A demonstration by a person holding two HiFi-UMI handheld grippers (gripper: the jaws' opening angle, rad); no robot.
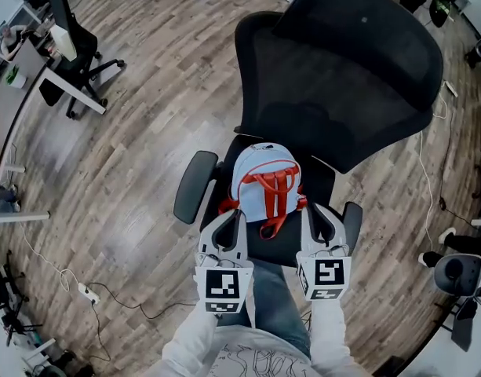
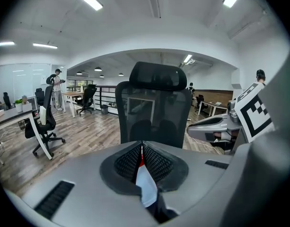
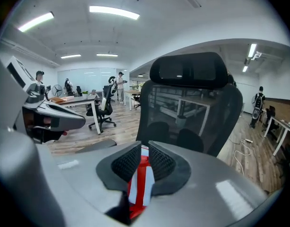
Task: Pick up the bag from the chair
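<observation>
A light blue bag point(image 1: 264, 181) with red straps stands on the seat of a black mesh-backed office chair point(image 1: 342, 77). My left gripper point(image 1: 231, 212) is at the bag's lower left side and my right gripper point(image 1: 309, 209) at its lower right side. In the left gripper view the left gripper point(image 2: 142, 151) is shut, with a fold of blue and red bag point(image 2: 145, 186) fabric pinched between the ribbed pads. In the right gripper view the right gripper point(image 3: 144, 155) is shut on a red and blue part of the bag point(image 3: 141, 183).
The chair's armrests point(image 1: 194, 185) flank the bag on both sides. Another office chair and a desk point(image 1: 75, 53) stand at the far left. A power strip with cables point(image 1: 87, 293) lies on the wooden floor. A chair base point(image 1: 456, 273) is at the right edge.
</observation>
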